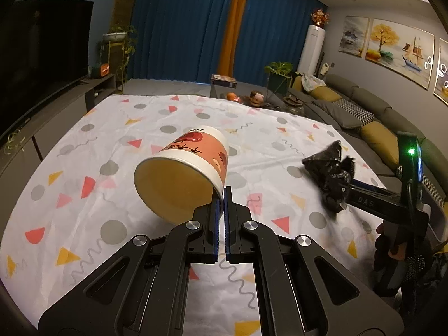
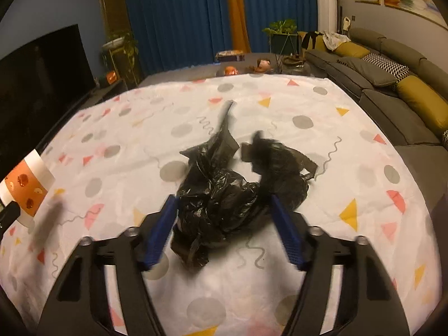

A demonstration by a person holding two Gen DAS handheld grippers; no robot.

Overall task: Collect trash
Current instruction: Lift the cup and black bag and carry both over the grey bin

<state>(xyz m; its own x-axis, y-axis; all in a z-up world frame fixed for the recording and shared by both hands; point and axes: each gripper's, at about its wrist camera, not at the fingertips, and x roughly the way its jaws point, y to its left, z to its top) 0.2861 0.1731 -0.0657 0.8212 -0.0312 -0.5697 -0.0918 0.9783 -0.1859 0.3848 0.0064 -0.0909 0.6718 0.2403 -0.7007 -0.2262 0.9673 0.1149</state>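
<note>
**Cup pinched on the left, bag between the right jaws**

The left gripper (image 1: 224,196) is clamped on the rim of a paper cup (image 1: 182,173), lifted above the patterned sheet (image 1: 84,145) with its mouth tilted toward the camera. The right gripper (image 2: 224,204) has its jaws apart; a crumpled black plastic bag (image 2: 224,193) lies on the sheet between its blue pads (image 2: 161,232), whether touching them is unclear.

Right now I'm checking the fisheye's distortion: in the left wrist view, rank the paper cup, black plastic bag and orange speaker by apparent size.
1. Paper cup, inflated by nearness.
2. Black plastic bag.
3. Orange speaker, far off.
</note>
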